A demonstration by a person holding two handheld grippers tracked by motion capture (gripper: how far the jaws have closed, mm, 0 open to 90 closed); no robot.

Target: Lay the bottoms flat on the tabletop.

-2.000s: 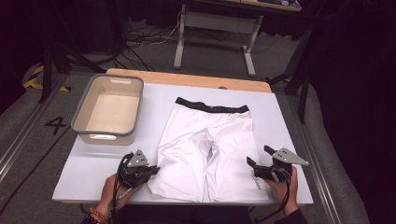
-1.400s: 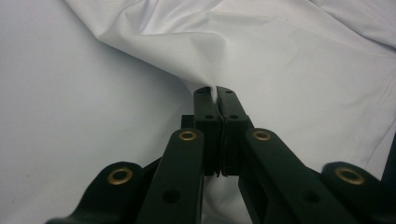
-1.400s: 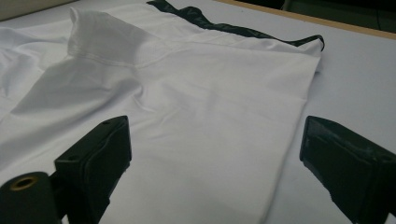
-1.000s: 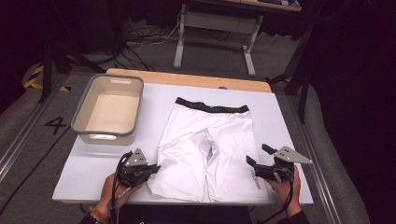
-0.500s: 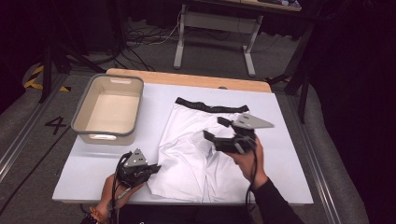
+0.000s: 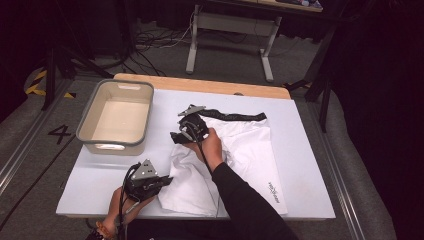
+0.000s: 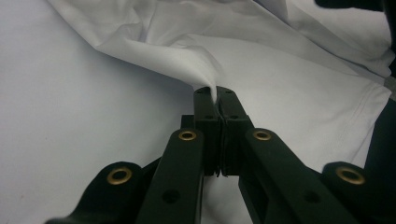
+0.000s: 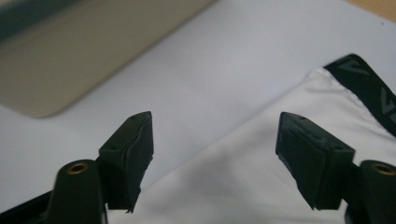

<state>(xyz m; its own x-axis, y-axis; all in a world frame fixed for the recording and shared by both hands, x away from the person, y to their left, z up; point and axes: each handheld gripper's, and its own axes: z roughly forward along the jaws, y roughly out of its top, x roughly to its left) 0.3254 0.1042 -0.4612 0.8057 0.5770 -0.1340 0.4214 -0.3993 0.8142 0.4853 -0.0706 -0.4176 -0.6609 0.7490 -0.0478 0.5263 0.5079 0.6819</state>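
A pair of white fabric shorts with a black elastic waistband (image 6: 235, 150) lies on the white table (image 6: 310, 190), to the right of the beige plastic tub (image 6: 117, 117), waistband at the far side. The cloth is rumpled and bunched along its left half, smoother on the right leg, which carries a small dark print near the hem. The left gripper (image 6: 161, 181) has its jaws clamped on a pinched fold at the near left hem. The right gripper (image 6: 176, 136) hovers over the shorts' far left edge near the waistband; its jaws stand apart, have just been closing, and grip nothing.
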